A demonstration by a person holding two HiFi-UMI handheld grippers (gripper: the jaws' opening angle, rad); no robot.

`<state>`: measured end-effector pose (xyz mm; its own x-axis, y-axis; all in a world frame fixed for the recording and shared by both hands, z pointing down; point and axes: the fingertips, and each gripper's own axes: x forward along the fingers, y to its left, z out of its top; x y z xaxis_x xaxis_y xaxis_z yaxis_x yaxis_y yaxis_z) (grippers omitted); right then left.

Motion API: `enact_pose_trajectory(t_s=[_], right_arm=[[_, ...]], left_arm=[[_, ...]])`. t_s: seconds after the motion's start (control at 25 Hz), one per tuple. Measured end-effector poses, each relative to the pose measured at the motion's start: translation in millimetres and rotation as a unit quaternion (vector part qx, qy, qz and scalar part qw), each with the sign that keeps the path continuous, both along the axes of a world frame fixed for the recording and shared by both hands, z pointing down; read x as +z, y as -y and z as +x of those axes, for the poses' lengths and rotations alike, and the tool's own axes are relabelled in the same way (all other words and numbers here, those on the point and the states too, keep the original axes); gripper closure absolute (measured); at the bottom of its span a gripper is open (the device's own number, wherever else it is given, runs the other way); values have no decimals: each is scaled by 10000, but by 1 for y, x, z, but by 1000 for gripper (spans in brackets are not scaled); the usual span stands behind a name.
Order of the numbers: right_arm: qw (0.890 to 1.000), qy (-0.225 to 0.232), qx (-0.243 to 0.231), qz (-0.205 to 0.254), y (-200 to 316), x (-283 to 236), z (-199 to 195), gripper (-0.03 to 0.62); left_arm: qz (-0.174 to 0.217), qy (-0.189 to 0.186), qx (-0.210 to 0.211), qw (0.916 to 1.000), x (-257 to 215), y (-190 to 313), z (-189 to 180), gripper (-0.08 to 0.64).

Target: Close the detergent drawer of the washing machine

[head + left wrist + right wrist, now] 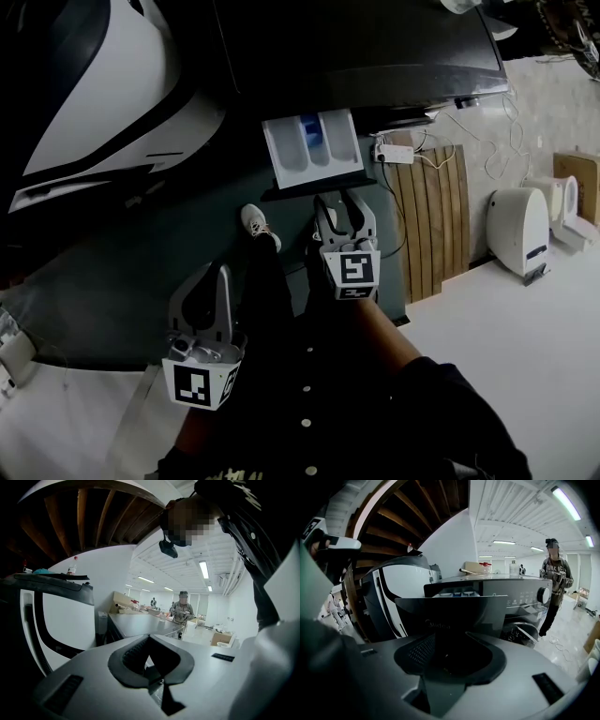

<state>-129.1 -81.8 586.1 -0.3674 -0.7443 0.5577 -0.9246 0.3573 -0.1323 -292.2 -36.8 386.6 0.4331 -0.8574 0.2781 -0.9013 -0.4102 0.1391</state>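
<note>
The detergent drawer (pixel 309 145) stands pulled out of the dark washing machine (pixel 375 47), its white compartments and a blue insert showing from above. My right gripper (pixel 345 199) is just below the drawer's front edge with its jaws open. In the right gripper view the drawer's dark front panel (pixel 454 613) fills the space right ahead of the right gripper (pixel 454 644); contact cannot be told. My left gripper (pixel 214 277) hangs lower left, away from the machine, shut on nothing. The left gripper (pixel 149 641) faces a room, not the drawer.
A large white and black appliance (pixel 103 84) stands left of the washer. A wooden slat panel (pixel 436 220), a power strip (pixel 394 152) with cables and a white device (pixel 518 230) are to the right. A person (pixel 553 581) stands beyond the machine. My shoe (pixel 260 225) is on the floor.
</note>
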Motion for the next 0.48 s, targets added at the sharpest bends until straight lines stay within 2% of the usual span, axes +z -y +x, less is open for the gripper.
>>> enact_pose_trajectory(t_s=[0.48], right_arm=[[9999, -43, -55, 95, 36, -1, -6, 387]], left_arm=[[51, -25, -174, 9998, -7, 1, -10, 545]])
